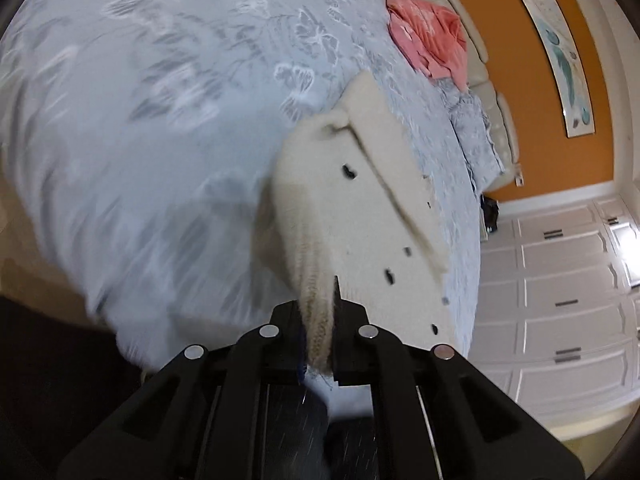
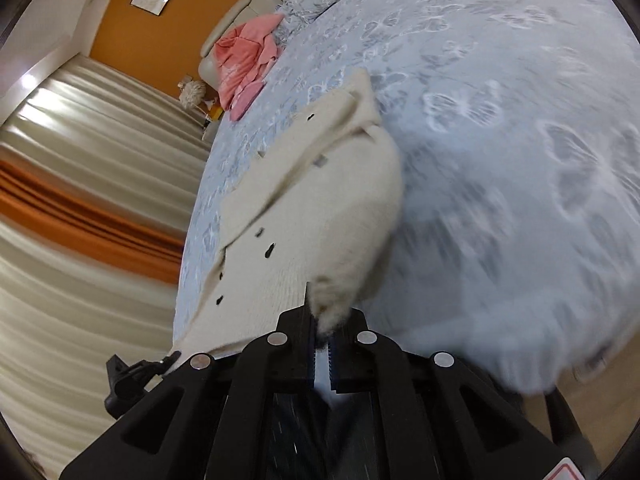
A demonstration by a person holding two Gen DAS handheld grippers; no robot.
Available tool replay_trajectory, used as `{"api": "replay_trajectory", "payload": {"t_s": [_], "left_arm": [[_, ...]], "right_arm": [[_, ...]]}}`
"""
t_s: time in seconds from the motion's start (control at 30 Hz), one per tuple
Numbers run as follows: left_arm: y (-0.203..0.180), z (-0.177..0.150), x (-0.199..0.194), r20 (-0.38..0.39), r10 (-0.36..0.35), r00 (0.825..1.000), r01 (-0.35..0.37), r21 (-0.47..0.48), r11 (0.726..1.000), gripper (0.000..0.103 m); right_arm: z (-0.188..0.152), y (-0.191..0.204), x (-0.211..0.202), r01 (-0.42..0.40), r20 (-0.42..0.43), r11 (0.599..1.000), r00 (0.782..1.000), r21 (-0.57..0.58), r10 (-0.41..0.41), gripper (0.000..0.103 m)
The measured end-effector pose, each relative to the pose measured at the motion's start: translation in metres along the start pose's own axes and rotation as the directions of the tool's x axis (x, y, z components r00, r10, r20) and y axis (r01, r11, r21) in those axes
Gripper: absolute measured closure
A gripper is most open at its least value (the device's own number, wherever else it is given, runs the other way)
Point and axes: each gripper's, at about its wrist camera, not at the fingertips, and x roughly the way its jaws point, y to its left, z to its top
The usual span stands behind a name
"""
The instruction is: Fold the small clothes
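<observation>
A small cream knitted cardigan (image 1: 360,208) with dark buttons hangs between both grippers above a pale blue butterfly-print bedspread (image 1: 140,120). My left gripper (image 1: 318,320) is shut on one ribbed edge of it. In the right wrist view the cardigan (image 2: 312,208) stretches away from my right gripper (image 2: 324,320), which is shut on a fuzzy corner of it. The left gripper (image 2: 136,372) shows at the lower left of that view, at the cardigan's other edge. The bedspread (image 2: 500,140) lies under the cardigan.
A pink garment (image 1: 432,36) lies crumpled at the head of the bed by a cream padded headboard (image 1: 480,64); it also shows in the right wrist view (image 2: 244,64). An orange wall with a picture, white cupboards (image 1: 560,300) and striped curtains (image 2: 80,200) surround the bed.
</observation>
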Motion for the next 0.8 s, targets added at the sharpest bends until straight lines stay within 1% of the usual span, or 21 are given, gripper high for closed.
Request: {"api": "replay_trajectory", "payload": {"t_s": [0.03, 0.1, 0.2, 0.33, 0.4, 0.43, 0.5, 0.57, 0.6, 0.63, 0.67, 0.73, 0.8], "left_arm": [[0.003, -0.009, -0.008, -0.01, 0.0, 1.0, 0.0, 0.001, 1.0, 0.096], [0.014, -0.036, -0.029, -0.036, 0.008, 0.999, -0.008, 0.016, 1.0, 0.096], [0.021, -0.075, -0.059, -0.06, 0.014, 0.998, -0.012, 0.039, 0.999, 0.096], [0.026, -0.105, -0.099, -0.066, -0.007, 0.998, 0.008, 0.027, 1.0, 0.096], [0.022, -0.111, -0.116, -0.06, -0.004, 0.998, 0.006, 0.042, 0.999, 0.096], [0.019, -0.111, -0.122, -0.053, -0.011, 0.999, 0.013, 0.041, 0.999, 0.096], [0.007, -0.103, -0.132, -0.029, -0.038, 0.999, 0.039, 0.042, 0.998, 0.096], [-0.013, -0.082, -0.13, -0.009, -0.072, 0.997, 0.072, 0.057, 0.996, 0.096], [-0.03, -0.063, -0.121, 0.004, -0.092, 0.996, 0.091, 0.084, 0.992, 0.096], [-0.039, -0.053, -0.115, 0.013, -0.099, 0.995, 0.097, 0.1, 0.99, 0.096], [-0.054, -0.032, -0.1, 0.034, -0.1, 0.994, 0.095, 0.128, 0.987, 0.096], [-0.076, -0.006, -0.075, 0.055, -0.1, 0.993, 0.09, 0.162, 0.983, 0.096], [-0.096, 0.023, -0.042, 0.083, -0.078, 0.993, 0.061, 0.191, 0.98, 0.096]], "right_arm": [[-0.008, 0.0, -0.006, 0.008, -0.013, 1.0, 1.0, -0.002, -0.008, 0.099], [-0.036, -0.009, -0.023, 0.03, -0.045, 0.999, 0.999, -0.013, -0.031, 0.099], [-0.072, -0.014, -0.046, 0.042, -0.058, 0.999, 0.997, -0.014, -0.043, 0.099], [-0.105, -0.016, -0.091, 0.038, -0.058, 0.999, 0.998, -0.014, -0.039, 0.099], [-0.114, -0.01, -0.112, 0.018, -0.045, 1.0, 0.999, 0.0, -0.018, 0.099], [-0.112, -0.005, -0.122, -0.006, -0.029, 1.0, 1.0, 0.006, 0.006, 0.099], [-0.1, 0.003, -0.135, -0.034, 0.014, 0.999, 0.999, -0.015, 0.035, 0.099], [-0.075, 0.012, -0.137, -0.069, 0.053, 0.997, 0.996, -0.035, 0.071, 0.099], [-0.053, 0.015, -0.132, -0.092, 0.08, 0.995, 0.992, -0.04, 0.095, 0.099], [-0.033, 0.017, -0.126, -0.114, 0.101, 0.993, 0.988, -0.041, 0.117, 0.099], [-0.005, 0.018, -0.112, -0.128, 0.132, 0.991, 0.982, -0.043, 0.133, 0.099], [0.034, 0.017, -0.087, -0.127, 0.155, 0.991, 0.979, -0.037, 0.131, 0.099], [0.072, 0.013, -0.052, -0.123, 0.157, 0.992, 0.98, -0.011, 0.123, 0.099]]}}
